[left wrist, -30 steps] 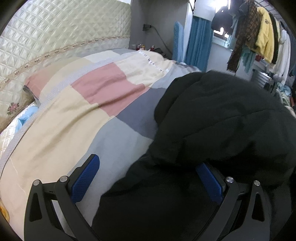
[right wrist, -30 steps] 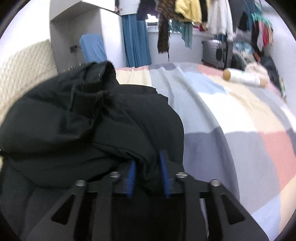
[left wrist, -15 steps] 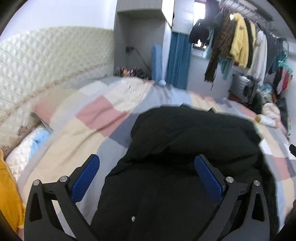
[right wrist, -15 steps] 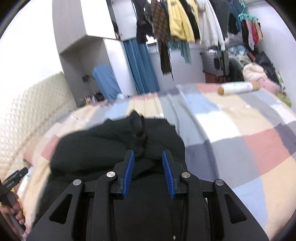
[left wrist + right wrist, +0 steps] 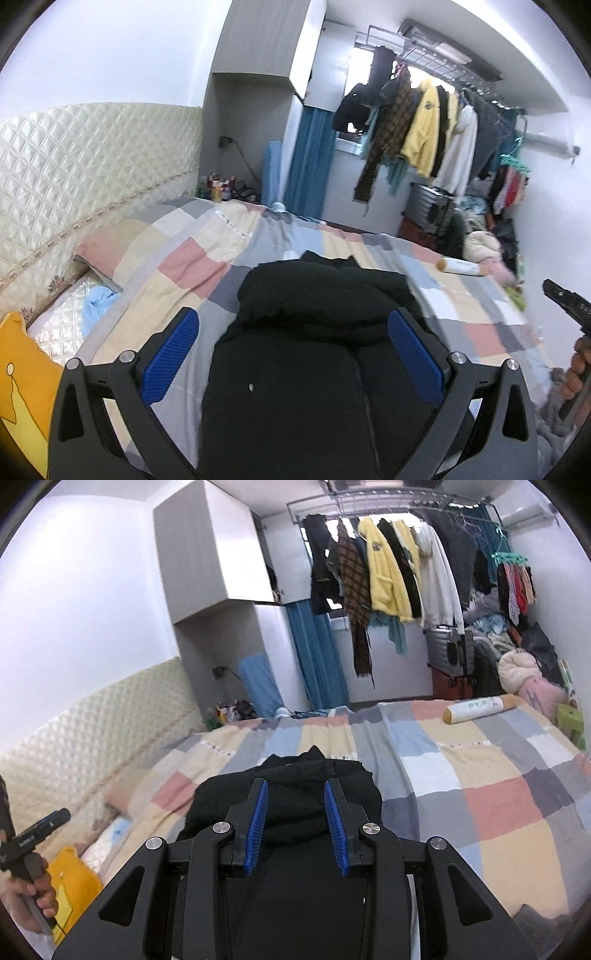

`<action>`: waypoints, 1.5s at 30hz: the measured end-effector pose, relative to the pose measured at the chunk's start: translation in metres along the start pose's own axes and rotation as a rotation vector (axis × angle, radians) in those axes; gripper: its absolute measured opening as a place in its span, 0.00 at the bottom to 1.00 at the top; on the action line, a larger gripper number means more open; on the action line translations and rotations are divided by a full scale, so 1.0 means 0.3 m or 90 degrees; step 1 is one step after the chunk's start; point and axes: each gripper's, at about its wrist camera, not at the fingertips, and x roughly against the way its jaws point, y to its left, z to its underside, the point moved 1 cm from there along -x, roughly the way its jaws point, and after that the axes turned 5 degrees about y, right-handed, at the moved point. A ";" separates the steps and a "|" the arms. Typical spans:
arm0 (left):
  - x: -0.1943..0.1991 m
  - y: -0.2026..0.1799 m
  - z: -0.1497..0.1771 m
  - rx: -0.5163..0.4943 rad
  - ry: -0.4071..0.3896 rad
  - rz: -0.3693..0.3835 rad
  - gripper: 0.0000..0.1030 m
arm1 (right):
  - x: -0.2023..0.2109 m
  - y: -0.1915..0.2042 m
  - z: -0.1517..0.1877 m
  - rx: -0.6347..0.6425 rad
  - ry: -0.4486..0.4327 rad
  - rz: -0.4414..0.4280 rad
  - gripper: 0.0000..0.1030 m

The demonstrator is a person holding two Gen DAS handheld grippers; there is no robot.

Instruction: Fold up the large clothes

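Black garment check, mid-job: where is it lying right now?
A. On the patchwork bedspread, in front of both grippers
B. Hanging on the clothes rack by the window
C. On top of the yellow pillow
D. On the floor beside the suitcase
A. The black garment lies bunched on the patchwork bedspread, and the right wrist view shows the same dark pile on the checked cover; the clothes rack stands far behind it.

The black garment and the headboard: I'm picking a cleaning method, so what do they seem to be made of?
The black garment looks like a soft, matte, padded fabric: it bunches in rounded, puffy folds with no sheen, perhaps a quilted coat, though the fibre can't be told. The headboard looks like cream upholstery with a satin or faux-leather finish: diamond quilting catches glossy highlights.
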 end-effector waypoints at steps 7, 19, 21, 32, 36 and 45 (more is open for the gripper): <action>0.099 0.100 0.079 0.036 0.068 0.048 0.99 | 0.135 -0.039 0.087 -0.015 0.041 -0.023 0.28; -0.048 0.183 0.279 0.049 0.238 0.053 0.99 | 0.074 -0.200 0.336 -0.057 0.206 -0.028 0.28; -0.098 0.201 0.311 0.056 0.277 0.065 0.99 | 0.044 -0.237 0.382 -0.071 0.243 -0.035 0.28; -0.384 0.318 0.484 0.151 0.469 0.086 0.96 | -0.206 -0.437 0.570 -0.146 0.470 -0.058 0.31; -0.455 0.356 0.520 0.180 0.512 0.086 0.94 | -0.278 -0.489 0.594 -0.173 0.517 -0.067 0.44; -0.574 0.385 0.581 0.194 0.589 0.068 0.93 | -0.428 -0.550 0.662 -0.213 0.614 -0.073 0.63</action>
